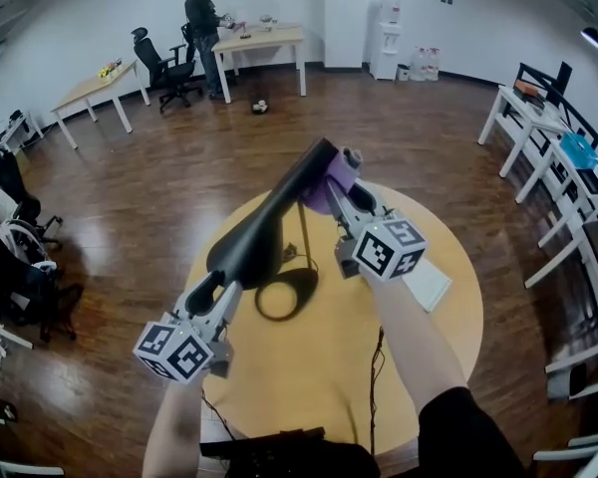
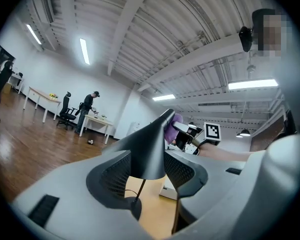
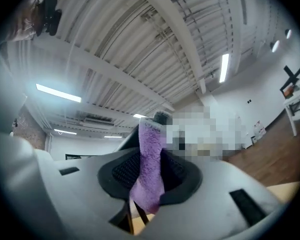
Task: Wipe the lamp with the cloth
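Purple cloth [image 1: 331, 179] pinched in right claw [image 1: 343, 195] against black lamp [image 1: 264, 227], gripped by left claw [image 1: 219, 292]

Dark wooden floor [image 1: 130, 197], white walls [image 1: 70, 18], pale desks [image 1: 269, 38], black office chair [image 1: 157, 60], water dispenser [image 1: 387, 36], ceiling strip lights [image 2: 84, 51].

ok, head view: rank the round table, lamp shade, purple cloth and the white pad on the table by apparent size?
1. round table
2. lamp shade
3. purple cloth and white pad: about alike. The cloth is held nearer the camera and both are partly hidden, so unranked.
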The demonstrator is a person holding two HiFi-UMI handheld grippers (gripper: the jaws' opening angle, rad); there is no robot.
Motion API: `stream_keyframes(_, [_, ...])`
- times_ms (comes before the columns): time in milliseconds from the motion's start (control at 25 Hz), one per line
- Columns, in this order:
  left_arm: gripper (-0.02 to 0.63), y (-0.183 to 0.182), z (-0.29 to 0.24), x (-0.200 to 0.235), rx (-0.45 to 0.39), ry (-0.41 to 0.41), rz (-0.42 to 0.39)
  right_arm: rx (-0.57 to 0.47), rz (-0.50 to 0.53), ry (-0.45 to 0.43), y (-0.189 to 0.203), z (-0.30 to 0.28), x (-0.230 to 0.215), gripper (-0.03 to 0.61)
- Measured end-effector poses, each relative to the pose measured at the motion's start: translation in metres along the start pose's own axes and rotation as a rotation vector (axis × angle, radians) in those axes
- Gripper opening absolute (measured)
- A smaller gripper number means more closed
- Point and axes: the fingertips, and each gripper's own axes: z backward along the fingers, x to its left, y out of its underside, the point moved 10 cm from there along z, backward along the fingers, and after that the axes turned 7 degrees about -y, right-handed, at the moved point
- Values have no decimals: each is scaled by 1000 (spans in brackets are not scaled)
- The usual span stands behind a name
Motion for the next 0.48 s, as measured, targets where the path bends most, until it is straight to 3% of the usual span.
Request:
stream_keyframes(120, [190,-1,1,1,-1,19,6,79,53,-19,20,-6,9,95])
stream_keyframes(240, [190,-1,3,0,-2,29,5,188,228,-49,37,-9,25,95])
stream_keyframes(320, [190,-1,4,1,-8,36,13,225,319,-30,50,-8,32,95])
stream_keyframes(480, [190,-2,6,0,-18,43,29,279,405,43,77,0,37,95])
